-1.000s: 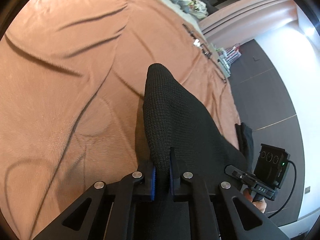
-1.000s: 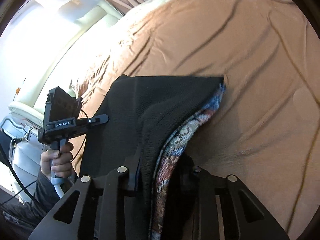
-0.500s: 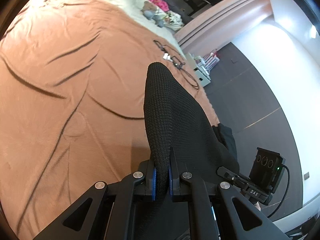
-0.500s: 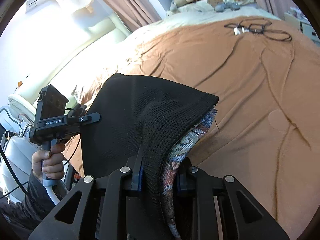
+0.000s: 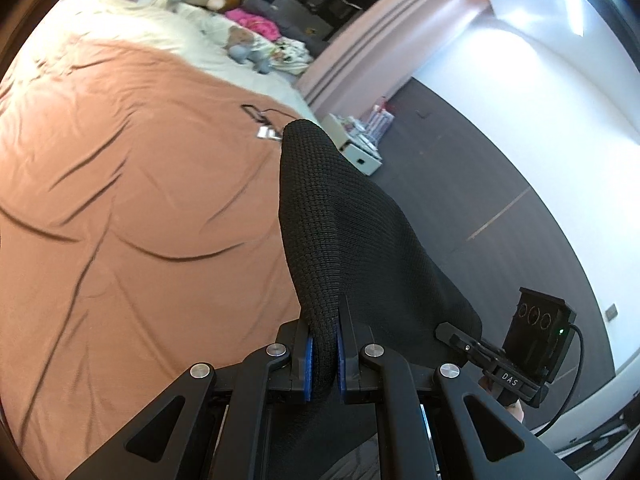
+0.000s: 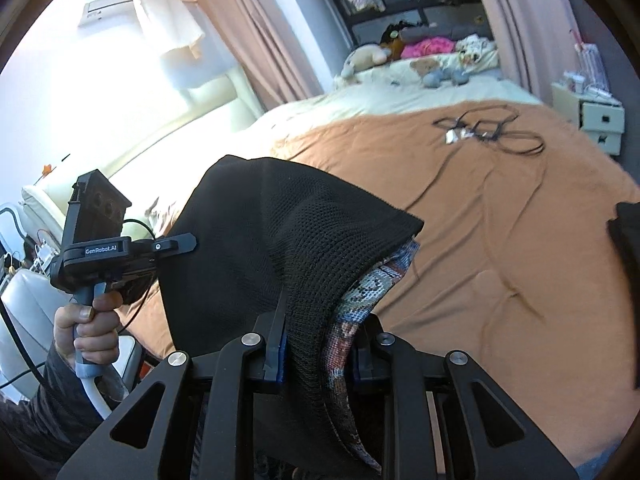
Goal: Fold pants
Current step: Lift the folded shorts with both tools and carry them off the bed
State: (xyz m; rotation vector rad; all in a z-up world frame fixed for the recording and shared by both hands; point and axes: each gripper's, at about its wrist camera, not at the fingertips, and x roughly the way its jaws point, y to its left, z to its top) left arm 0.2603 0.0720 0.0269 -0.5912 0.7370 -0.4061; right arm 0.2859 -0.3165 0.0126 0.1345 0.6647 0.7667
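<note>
Bedroom, rumpled orange-brown bedspread below us. We've hoisted the black knit pants with patterned lining higher off it, left gripper and right gripper both clamped on fabric, so laying down comes next.

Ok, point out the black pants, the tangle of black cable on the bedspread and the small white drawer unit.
black pants (image 6: 320, 240): right wrist view, on the knit fabric above the jaws.
black cable (image 6: 492, 128): right wrist view, on the tangle's middle loops.
white drawer unit (image 6: 602, 120): right wrist view, on its upper drawer front.
</note>
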